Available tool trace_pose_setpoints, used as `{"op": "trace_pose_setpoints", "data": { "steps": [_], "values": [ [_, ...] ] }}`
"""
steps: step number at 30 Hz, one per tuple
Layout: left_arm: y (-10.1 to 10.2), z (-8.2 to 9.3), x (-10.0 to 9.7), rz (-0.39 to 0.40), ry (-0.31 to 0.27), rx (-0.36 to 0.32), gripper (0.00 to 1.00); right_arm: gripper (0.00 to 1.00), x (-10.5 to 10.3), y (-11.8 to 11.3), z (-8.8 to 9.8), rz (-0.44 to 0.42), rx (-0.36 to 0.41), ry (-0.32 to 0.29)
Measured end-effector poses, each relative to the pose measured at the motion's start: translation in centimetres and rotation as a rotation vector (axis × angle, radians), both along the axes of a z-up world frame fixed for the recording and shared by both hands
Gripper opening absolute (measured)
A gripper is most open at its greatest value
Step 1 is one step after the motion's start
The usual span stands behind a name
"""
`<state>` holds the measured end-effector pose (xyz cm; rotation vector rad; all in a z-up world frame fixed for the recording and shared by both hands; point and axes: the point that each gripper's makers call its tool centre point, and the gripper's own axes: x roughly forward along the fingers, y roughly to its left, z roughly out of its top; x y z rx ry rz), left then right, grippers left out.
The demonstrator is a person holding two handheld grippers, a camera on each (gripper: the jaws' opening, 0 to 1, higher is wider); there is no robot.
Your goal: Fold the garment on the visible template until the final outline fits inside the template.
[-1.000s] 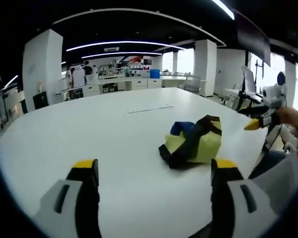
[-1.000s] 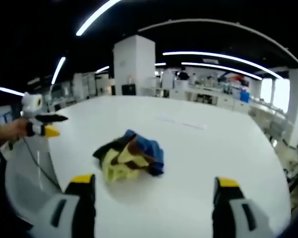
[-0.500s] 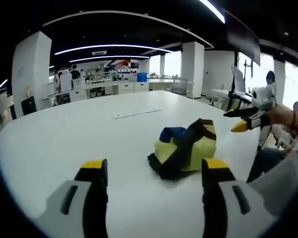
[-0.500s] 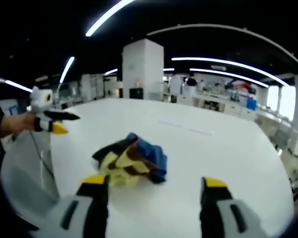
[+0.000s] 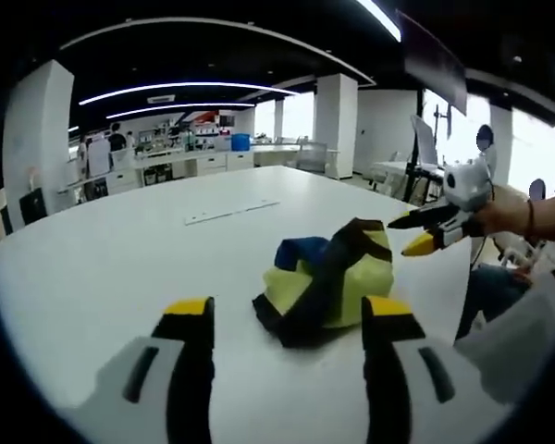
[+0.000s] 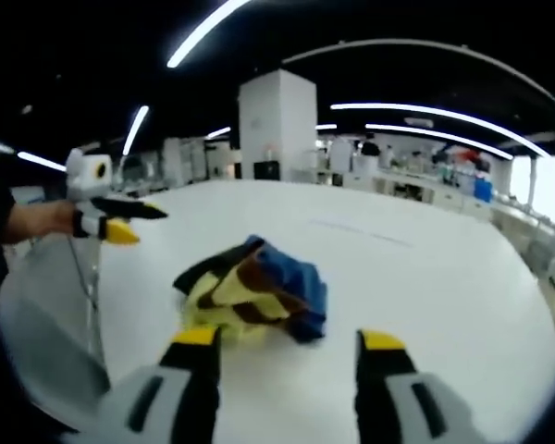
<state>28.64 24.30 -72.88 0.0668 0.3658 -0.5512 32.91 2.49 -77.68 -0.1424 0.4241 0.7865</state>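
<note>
A crumpled cloth garment in yellow, blue and dark brown (image 5: 326, 282) lying in a heap on the big white round table (image 5: 102, 250). In the left gripper view, heap just past the tips of the left gripper (image 5: 287, 316), between its two yellow-tipped jaws and a bit toward the right one. Jaws apart, nothing between them, not touching the garment.

In the right gripper view, the same garment (image 6: 254, 291) just past the tips of the right gripper (image 6: 287, 340), more toward its left jaw. Jaws apart here too, nothing held.

In the left gripper view, right gripper (image 5: 424, 231) held up in the air beside the garment, near its far right side, not touching it. A hand (image 5: 504, 208) gripping it, wrist straight, tips pointing at the heap. In the right gripper view, left gripper (image 6: 120, 220) up in the air on the other side of the garment, well apart from it, held by a hand (image 6: 37, 220), tips pointing in over the table.

Thin pale strip (image 5: 231, 213) flat on the table, well behind the garment. Lots of bare white tabletop around the garment on the far side. Table edge close to the garment on the near right side. Desks, white pillars (image 5: 336, 125) and long ceiling lights far behind the table.
</note>
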Motion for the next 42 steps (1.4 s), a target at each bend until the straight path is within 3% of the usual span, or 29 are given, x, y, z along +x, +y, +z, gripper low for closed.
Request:
{"op": "trace_pose_setpoints", "data": {
  "steps": [10,15,23,27,34,37,39,42],
  "values": [
    [-1.6,-0.7,1.0,-0.044,0.004,-0.012,0.52,0.47,0.1,1.7,-1.5,0.075,-0.022,0.023],
    [-2.4,-2.1,1.4,-0.078,0.026,0.006,0.5,0.38,0.8,1.8,-2.3,0.07,-0.004,0.033],
    [-2.6,-4.2,2.3,-0.109,0.05,0.021,0.44,0.3,1.5,2.8,-2.6,0.06,0.061,0.053],
    [-2.9,-4.8,2.6,-0.116,0.065,0.02,0.42,0.3,1.6,3.5,-3.1,0.083,0.054,0.06],
    [-3.6,-5.9,2.8,-0.14,0.089,0.045,0.33,0.25,1.8,4.1,-3.2,0.085,0.062,0.063],
    [-4.1,-6.0,3.4,-0.127,0.054,0.036,0.34,0.23,1.9,4.1,-3.1,0.077,0.066,0.062],
    [-4.1,-6.5,3.5,-0.122,0.073,0.034,0.34,0.21,2.1,4.2,-3.0,0.068,0.076,0.058],
    [-4.0,-7.6,3.6,-0.129,0.088,0.076,0.27,0.16,2.1,4.5,-2.7,0.064,0.099,0.063]
  ]
}}
